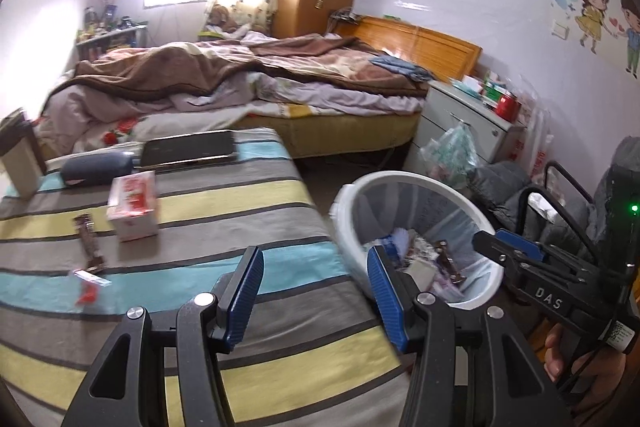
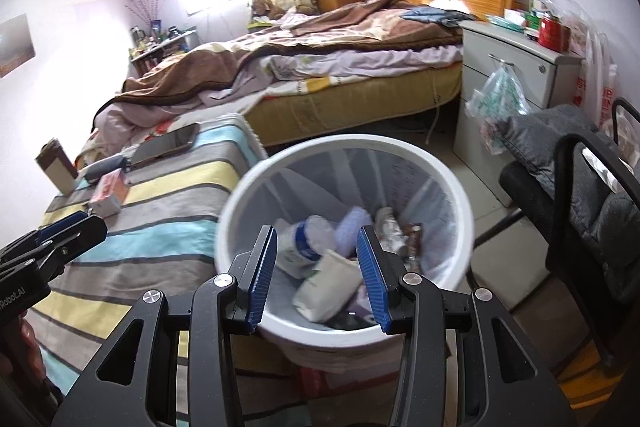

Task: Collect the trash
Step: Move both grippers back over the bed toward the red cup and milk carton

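Both claws are spread and hold nothing: our right gripper (image 2: pixel 316 267) hangs directly over the white trash bin (image 2: pixel 460 183), and our left gripper (image 1: pixel 316 291) hovers over the near edge of the striped table (image 1: pixel 224 203). We judge the right one is placed there because the bin mouth is the drop place, and its jaws stand wide with no item between them. Inside the bin we see a plastic bottle (image 2: pixel 304 239), a pale crumpled pack (image 2: pixel 328 287) and a brown wrapper (image 2: pixel 414 235), so part of the collecting looks done. What remains lies on the table, at about ten o'clock from the left gripper and well apart from it: a brown wrapper (image 1: pixel 90 243) and, nearer, a red and white scrap (image 1: pixel 88 285). The red and white box (image 1: pixel 134 207) stands just beside them; we cannot tell whether it is trash.
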{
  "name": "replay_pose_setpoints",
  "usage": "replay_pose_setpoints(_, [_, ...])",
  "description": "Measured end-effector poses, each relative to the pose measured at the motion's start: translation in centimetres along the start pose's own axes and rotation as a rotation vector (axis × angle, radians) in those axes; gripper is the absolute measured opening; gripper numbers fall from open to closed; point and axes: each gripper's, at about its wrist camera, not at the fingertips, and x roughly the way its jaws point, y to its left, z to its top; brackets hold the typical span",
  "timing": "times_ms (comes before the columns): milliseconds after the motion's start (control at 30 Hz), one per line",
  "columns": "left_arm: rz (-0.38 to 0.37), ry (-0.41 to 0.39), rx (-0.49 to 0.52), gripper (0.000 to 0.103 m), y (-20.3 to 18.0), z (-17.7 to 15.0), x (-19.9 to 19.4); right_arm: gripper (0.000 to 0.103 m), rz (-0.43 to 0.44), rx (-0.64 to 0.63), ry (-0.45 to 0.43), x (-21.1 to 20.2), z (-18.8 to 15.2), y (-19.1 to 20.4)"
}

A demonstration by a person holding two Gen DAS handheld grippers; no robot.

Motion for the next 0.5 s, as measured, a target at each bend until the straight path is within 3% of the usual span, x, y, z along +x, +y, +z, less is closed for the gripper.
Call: replay_pose_setpoints(500, [0.183, -0.035, -0.122, 0.054, 10.2, -2.5, -4.9, 0.048, 0.093, -0.087, -0.014, 0.3, -0.5, 6.9])
